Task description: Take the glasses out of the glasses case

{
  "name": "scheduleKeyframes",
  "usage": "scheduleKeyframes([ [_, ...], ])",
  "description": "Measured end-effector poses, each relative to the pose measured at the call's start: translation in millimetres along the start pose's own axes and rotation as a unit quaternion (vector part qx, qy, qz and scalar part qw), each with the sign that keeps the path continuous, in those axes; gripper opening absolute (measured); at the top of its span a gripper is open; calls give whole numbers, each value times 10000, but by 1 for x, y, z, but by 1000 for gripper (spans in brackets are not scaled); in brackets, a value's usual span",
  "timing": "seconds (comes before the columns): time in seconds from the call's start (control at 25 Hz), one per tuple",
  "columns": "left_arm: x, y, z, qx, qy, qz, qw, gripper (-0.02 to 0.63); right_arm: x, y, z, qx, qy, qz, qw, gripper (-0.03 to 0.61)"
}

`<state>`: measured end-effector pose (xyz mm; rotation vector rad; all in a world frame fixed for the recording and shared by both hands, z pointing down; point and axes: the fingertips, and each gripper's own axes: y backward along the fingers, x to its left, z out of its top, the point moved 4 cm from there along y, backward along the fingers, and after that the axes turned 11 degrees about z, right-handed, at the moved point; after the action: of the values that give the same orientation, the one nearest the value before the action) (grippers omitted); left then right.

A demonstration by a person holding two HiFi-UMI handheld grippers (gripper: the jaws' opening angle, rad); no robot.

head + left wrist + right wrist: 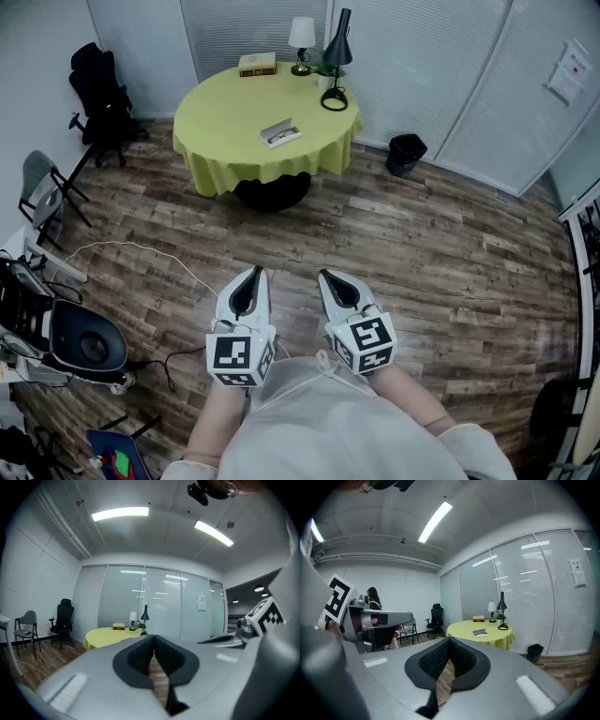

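Left tongs: sitting pressed together, gripping nothing.
Right tongs: likewise sitting closed and empty (both hanging near the body, likely because nothing is within reach).
Glasses case: lying on the far yellow counter, well apart from both.
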<state>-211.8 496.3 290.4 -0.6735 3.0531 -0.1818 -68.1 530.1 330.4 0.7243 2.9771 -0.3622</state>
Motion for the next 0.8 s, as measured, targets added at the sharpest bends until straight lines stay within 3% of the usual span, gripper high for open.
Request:
scheduleKeyframes([
  [0.8, -33, -11, -25, 219, 171, 209, 9994, 6, -38, 19, -21, 146, -229, 32, 9996, -2],
])
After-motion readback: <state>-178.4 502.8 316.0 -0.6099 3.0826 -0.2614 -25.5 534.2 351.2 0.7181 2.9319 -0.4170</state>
